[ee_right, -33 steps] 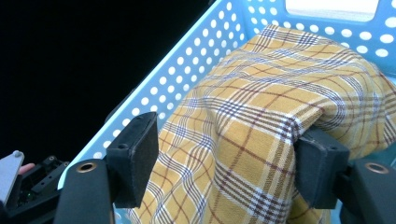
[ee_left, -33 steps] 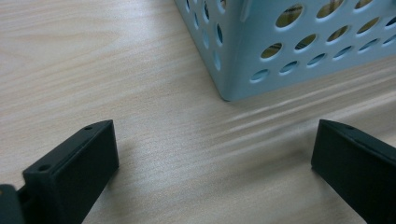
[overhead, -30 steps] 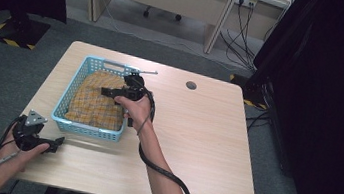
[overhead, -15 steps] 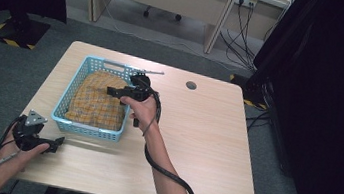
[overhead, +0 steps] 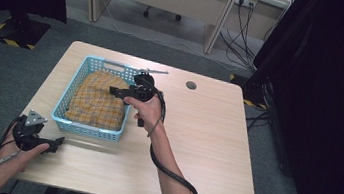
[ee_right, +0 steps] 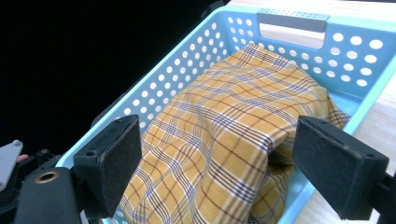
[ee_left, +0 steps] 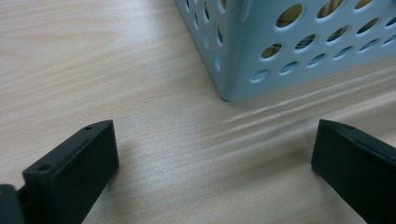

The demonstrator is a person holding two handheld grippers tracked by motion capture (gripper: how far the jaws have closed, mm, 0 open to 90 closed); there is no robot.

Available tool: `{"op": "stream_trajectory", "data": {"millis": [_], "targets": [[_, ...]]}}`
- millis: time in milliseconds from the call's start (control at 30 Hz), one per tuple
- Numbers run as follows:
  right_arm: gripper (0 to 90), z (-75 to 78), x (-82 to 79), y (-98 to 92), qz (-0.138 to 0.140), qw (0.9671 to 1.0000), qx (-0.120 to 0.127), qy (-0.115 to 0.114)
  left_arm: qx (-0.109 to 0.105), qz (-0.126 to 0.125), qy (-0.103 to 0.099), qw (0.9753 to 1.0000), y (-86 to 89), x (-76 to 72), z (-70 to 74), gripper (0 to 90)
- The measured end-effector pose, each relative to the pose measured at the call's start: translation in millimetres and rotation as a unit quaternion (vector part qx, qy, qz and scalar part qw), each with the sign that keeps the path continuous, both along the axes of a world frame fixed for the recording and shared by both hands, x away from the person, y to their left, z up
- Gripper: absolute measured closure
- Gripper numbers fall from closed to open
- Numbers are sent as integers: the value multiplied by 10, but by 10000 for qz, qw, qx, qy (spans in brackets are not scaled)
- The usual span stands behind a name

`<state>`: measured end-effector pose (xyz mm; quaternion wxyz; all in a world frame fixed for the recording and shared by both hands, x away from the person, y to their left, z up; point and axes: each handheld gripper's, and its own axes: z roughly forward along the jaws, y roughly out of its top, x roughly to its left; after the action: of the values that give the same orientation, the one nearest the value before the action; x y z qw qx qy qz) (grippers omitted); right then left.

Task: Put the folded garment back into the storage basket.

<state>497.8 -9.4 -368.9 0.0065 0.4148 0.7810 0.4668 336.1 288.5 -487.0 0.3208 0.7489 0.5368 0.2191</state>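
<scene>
Plaid cloth (ee_right: 224,140) lies heaped in the blue basket (overhead: 78,75). Right gripper (overhead: 119,91) hovers at the basket's 3 o'clock rim, jaws wide, empty. Left gripper (overhead: 55,143) rests at 7 o'clock, also wide. Risk: jaws could catch the perforated wall, dragging the unheld basket.

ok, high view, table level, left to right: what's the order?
left gripper → blue basket holding the plaid cloth → right gripper, over the basket's right side → round hole in the tabletop
</scene>
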Motion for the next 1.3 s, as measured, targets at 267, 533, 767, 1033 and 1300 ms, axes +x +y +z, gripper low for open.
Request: {"op": "stream_trajectory", "data": {"millis": [267, 533, 767, 1033, 1300], "targets": [[145, 6, -9, -120, -50, 10000, 31, -48, -1, 0, 2, 10000, 0, 0, 0, 0], [114, 21, -26, -236, -126, 9999, 30, -87, 0, 2, 2, 10000, 1, 0, 0, 0], [108, 12, -50, -291, -92, 9998, 15, -155, 0, 7, 0, 10000, 1, 0, 0, 0], [108, 15, -84, -421, -19, 9998, 110, -178, -2, 20, 1, 10000, 2, 1, 0, 0], [109, 8, -105, -496, -14, 9997, 133, -208, -3, 26, 1, 10000, 2, 1, 0, 0]]}}
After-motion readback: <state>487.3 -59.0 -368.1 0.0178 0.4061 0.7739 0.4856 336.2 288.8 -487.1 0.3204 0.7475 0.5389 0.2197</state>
